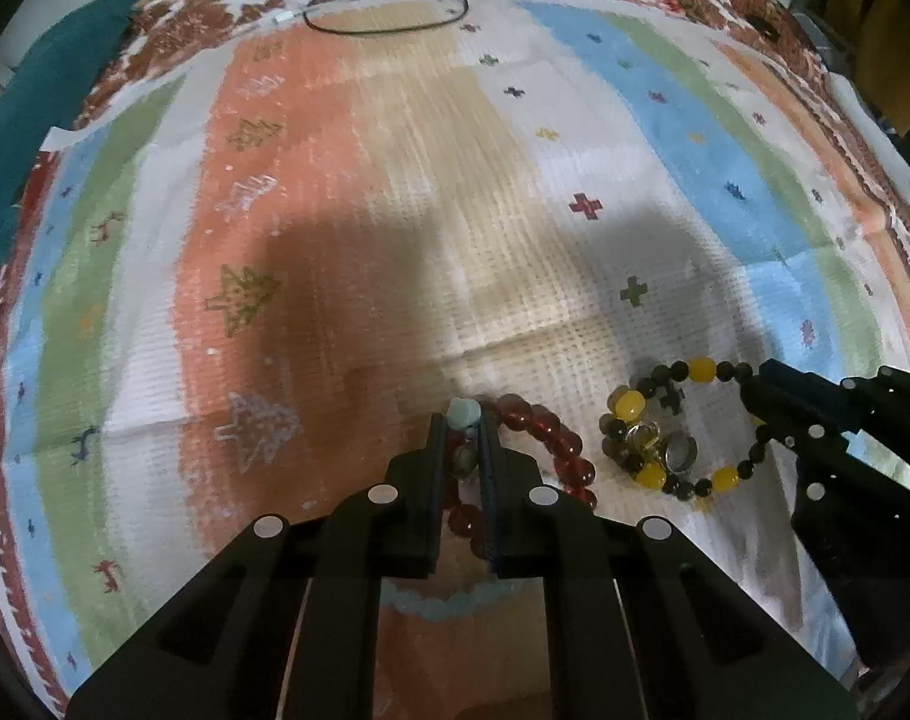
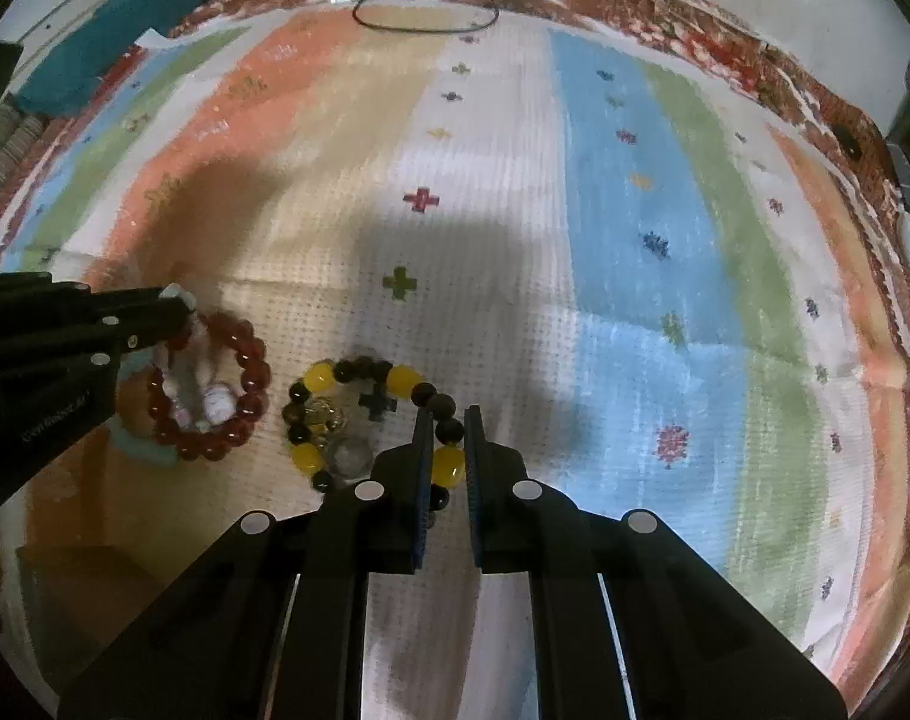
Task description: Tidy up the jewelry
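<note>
Black fingers of the left gripper (image 1: pixel 462 438) pinch a pale green bead bracelet (image 1: pixel 462 413) beside the red bracelet (image 2: pixel 215 384) on the striped cloth (image 1: pixel 347 180). Just right, the right gripper (image 2: pixel 446 438) clamps the yellow-and-black bracelet (image 2: pixel 359 402).

Both rigs look like the same build: a matte black plastic left tool (image 1: pixel 462 438) and a matching black plastic right tool (image 2: pixel 445 432), each with two flat, slim fingers that widen into chunky angular linkage arms. Each one has four round silver-white pivot caps across the arms, two near the fingers and two further out. The inner pads (image 2: pixel 420 480) on the right tool look bluish and ribbed. Seen from the side, the bodies show small silver screw heads, and the left one has faint white lettering I can't read.
</note>
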A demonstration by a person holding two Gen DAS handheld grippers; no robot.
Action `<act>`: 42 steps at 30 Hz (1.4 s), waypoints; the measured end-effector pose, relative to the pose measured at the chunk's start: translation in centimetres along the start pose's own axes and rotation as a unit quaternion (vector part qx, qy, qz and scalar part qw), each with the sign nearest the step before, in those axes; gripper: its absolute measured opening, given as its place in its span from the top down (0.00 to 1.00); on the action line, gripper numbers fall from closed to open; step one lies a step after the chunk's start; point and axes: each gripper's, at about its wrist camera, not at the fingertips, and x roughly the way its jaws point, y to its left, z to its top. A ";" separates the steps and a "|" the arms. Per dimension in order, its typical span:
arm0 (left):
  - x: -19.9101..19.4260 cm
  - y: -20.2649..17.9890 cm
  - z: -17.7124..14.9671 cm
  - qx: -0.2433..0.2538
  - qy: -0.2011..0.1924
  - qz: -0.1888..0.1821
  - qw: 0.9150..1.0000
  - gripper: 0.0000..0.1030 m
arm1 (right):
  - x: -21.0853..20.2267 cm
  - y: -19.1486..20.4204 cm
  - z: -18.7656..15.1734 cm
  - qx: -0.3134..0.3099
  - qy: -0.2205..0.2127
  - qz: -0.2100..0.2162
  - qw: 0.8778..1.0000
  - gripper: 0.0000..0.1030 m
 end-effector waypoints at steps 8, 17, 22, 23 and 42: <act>-3.1 0.3 -0.6 -0.016 -0.029 -0.011 0.999 0.91 | -3.0 -1.0 0.1 0.010 -0.029 0.005 1.000 0.89; -6.0 -0.3 -1.8 -0.019 -0.050 -0.006 0.999 0.91 | -5.8 -0.6 -0.2 0.014 -0.054 0.028 0.998 0.89; -7.2 -0.3 -2.5 -0.020 -0.057 0.003 0.998 0.91 | -6.7 0.1 -0.6 0.009 -0.060 0.035 0.998 0.89; -7.4 -0.3 -2.7 -0.020 -0.058 0.004 0.998 0.91 | -6.8 0.1 -0.7 0.009 -0.060 0.035 0.998 0.89; -12.3 -1.3 -5.3 -0.015 -0.098 -0.023 0.995 0.91 | -10.2 1.7 -2.4 0.003 -0.089 0.051 0.995 0.89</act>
